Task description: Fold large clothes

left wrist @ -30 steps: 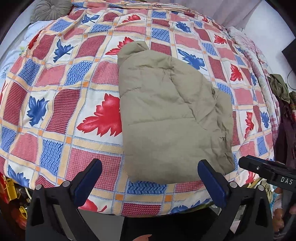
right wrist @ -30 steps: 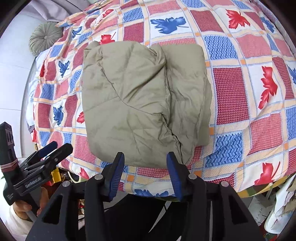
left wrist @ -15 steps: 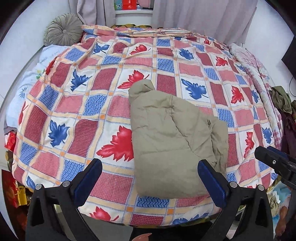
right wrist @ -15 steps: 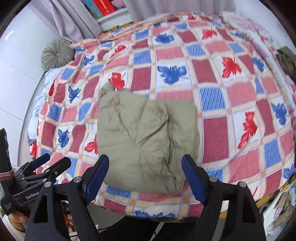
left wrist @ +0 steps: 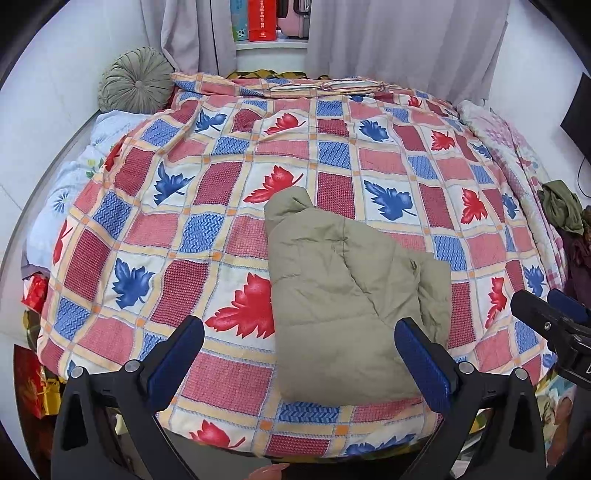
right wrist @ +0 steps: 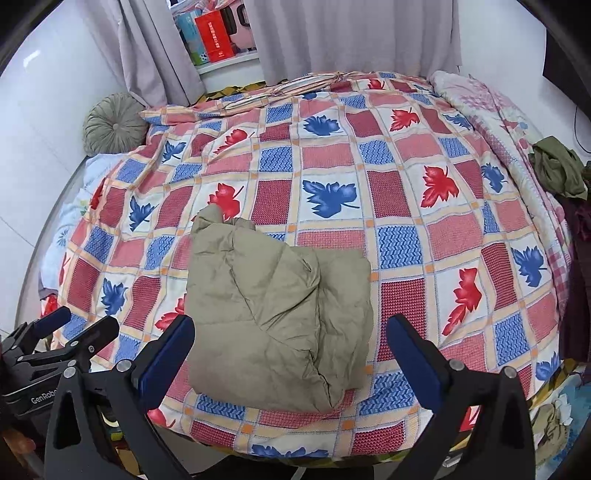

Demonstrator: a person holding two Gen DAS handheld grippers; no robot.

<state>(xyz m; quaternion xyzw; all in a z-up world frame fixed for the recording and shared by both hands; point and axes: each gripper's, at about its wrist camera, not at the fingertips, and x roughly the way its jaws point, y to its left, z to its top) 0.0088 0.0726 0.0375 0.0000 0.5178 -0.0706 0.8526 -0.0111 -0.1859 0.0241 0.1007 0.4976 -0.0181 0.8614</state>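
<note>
A folded olive-khaki padded garment (left wrist: 347, 291) (right wrist: 277, 306) lies near the front edge of a bed with a red, blue and white leaf-patterned quilt (left wrist: 221, 229) (right wrist: 406, 229). My left gripper (left wrist: 299, 354) hangs above the front of the garment, jaws wide open, nothing between them. My right gripper (right wrist: 291, 350) hovers above the same front edge; its jaws are opening and hold nothing. Each gripper shows at the side of the other's view: the right gripper (left wrist: 554, 325) at the right edge, the left gripper (right wrist: 55, 343) at the lower left.
A round grey-green cushion (left wrist: 135, 79) sits at the bed's far left corner. Grey curtains (right wrist: 332, 33) and a shelf with boxes (right wrist: 214, 37) stand behind the bed. A pile of dark clothes (right wrist: 561, 173) lies at the right edge. Red boxes (left wrist: 33, 384) are on the floor at left.
Both grippers have risen and tilted up, so the whole bed and the curtains came into view. The right gripper's jaws have spread from narrow to wide. The garment has not moved.
</note>
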